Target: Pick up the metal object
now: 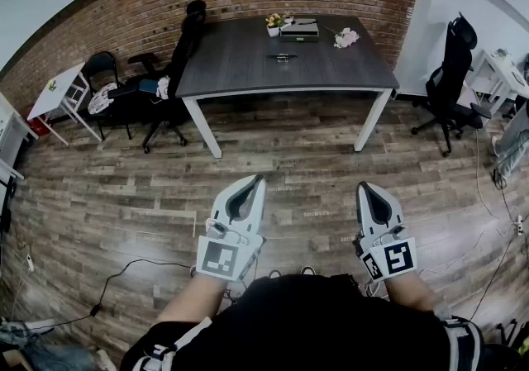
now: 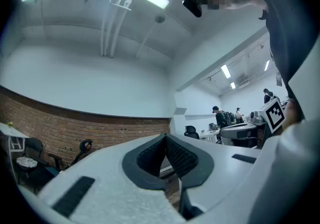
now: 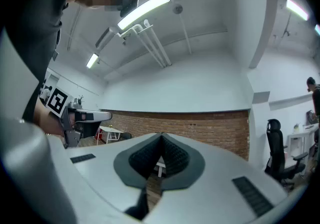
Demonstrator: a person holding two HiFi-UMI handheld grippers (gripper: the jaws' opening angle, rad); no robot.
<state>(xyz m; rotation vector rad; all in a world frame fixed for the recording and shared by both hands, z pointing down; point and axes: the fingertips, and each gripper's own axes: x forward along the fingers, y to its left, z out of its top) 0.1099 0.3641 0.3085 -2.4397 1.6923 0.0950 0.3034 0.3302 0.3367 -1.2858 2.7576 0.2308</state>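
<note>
A small metal object (image 1: 282,56) lies near the middle of the dark grey table (image 1: 248,64) at the far side of the room. I stand well back from it on the wooden floor. My left gripper (image 1: 252,183) and right gripper (image 1: 366,187) are held side by side in front of my body, pointing toward the table. Both are shut with nothing between the jaws. In the left gripper view the left gripper's (image 2: 165,136) tips meet against the brick wall. The right gripper's (image 3: 161,135) tips also meet in the right gripper view.
On the table's far edge stand a dark box (image 1: 298,29), a small flower pot (image 1: 274,25) and pink flowers (image 1: 345,37). Black office chairs (image 1: 178,55) stand left of the table, another chair (image 1: 450,72) at the right. A small white table (image 1: 59,97) is at the left. Cables (image 1: 124,270) run over the floor.
</note>
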